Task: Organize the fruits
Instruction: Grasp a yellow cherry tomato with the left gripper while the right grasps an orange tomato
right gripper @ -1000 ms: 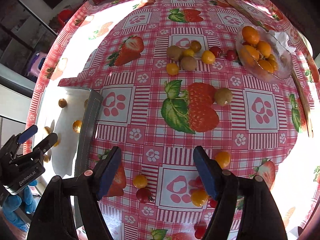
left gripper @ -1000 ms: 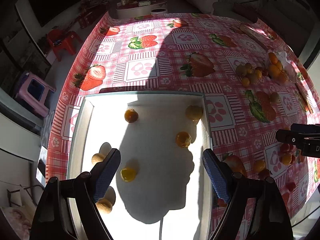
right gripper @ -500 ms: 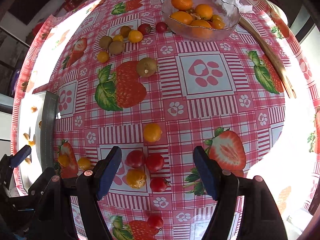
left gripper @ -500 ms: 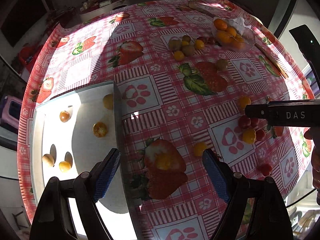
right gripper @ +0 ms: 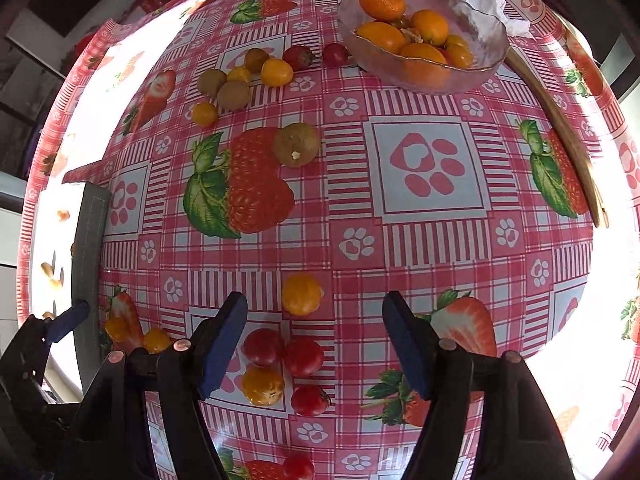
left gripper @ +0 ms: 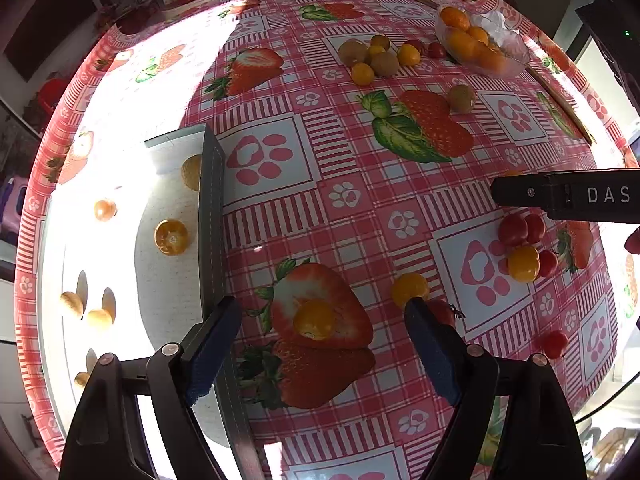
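1. Left gripper (left gripper: 324, 344): pointing steeply down over the tablecloth (left gripper: 400, 184), jaws wide apart and empty, poised above a yellow fruit (left gripper: 314, 319) lying on a printed strawberry just beside the tray (left gripper: 210, 200).
2. Right gripper (right gripper: 314, 344): also aimed down, jaws parted and holding nothing, just closing inward; red tomatoes (right gripper: 284, 352) and a yellow tomato (right gripper: 262, 386) clustered on the cloth between the blue pads (right gripper: 222, 344), untouched.
3. Tray at the left edge of the table: several small yellow and tan fruits scattered inside, in bright sun.
4. Glass bowl (right gripper: 472, 76) near the far right corner: filled with orange fruits (right gripper: 382, 2).
5. Kiwis (right gripper: 234, 94) and small tomatoes grouped beside the bowl, toward the far edge; one lone kiwi (right gripper: 296, 145) near the middle.
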`<state>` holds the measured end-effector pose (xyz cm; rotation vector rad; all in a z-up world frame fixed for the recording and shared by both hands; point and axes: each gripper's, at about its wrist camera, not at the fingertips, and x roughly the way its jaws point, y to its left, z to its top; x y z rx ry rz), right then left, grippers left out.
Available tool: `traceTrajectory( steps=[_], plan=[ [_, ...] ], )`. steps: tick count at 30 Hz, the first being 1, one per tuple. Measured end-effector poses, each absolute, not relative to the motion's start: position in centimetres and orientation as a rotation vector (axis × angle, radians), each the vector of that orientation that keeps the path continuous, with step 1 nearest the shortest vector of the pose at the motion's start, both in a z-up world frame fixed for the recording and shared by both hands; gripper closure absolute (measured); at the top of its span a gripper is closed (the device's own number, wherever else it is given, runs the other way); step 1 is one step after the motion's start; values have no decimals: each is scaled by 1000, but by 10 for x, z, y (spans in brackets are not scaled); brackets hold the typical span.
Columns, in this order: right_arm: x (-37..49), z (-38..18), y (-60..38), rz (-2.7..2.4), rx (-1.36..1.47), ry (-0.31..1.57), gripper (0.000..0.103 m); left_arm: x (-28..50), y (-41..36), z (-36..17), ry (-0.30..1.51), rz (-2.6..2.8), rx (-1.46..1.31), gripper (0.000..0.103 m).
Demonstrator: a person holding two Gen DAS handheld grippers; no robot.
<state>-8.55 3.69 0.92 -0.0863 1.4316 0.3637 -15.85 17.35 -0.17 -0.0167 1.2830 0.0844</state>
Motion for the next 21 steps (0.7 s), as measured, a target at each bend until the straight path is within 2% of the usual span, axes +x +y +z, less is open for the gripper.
traceTrajectory(
  steps=[2, 3, 7, 8, 11, 13, 15, 21],
  plan=[
    [-85, 6, 42, 369, -98, 1436, 39, -159, 172, -2, 1285, 77, -30, 20],
    [-85, 6, 44, 366, -114, 1428, 41, -159, 173, -4, 1291, 71, -42, 24],
    [-85, 5, 53, 367, -168, 1416, 48, -163, 171, -10, 1307, 68, -61, 27],
    [-86, 5, 55, 366, -183, 1412, 49, -164, 171, -13, 1329, 75, -53, 38],
    [-89, 4, 60, 355, -232, 1396, 62, -167, 173, -13, 1308, 80, -78, 42],
    [-89, 4, 60, 356, -247, 1388, 73, -168, 172, -11, 1301, 71, -73, 53],
    [-89, 4, 58, 356, -249, 1382, 79, -167, 170, -9, 1298, 52, -73, 82],
    [-89, 10, 33, 402, -78, 1405, 79, -163, 182, -3, 1305, 29, -214, 81]
  ],
)
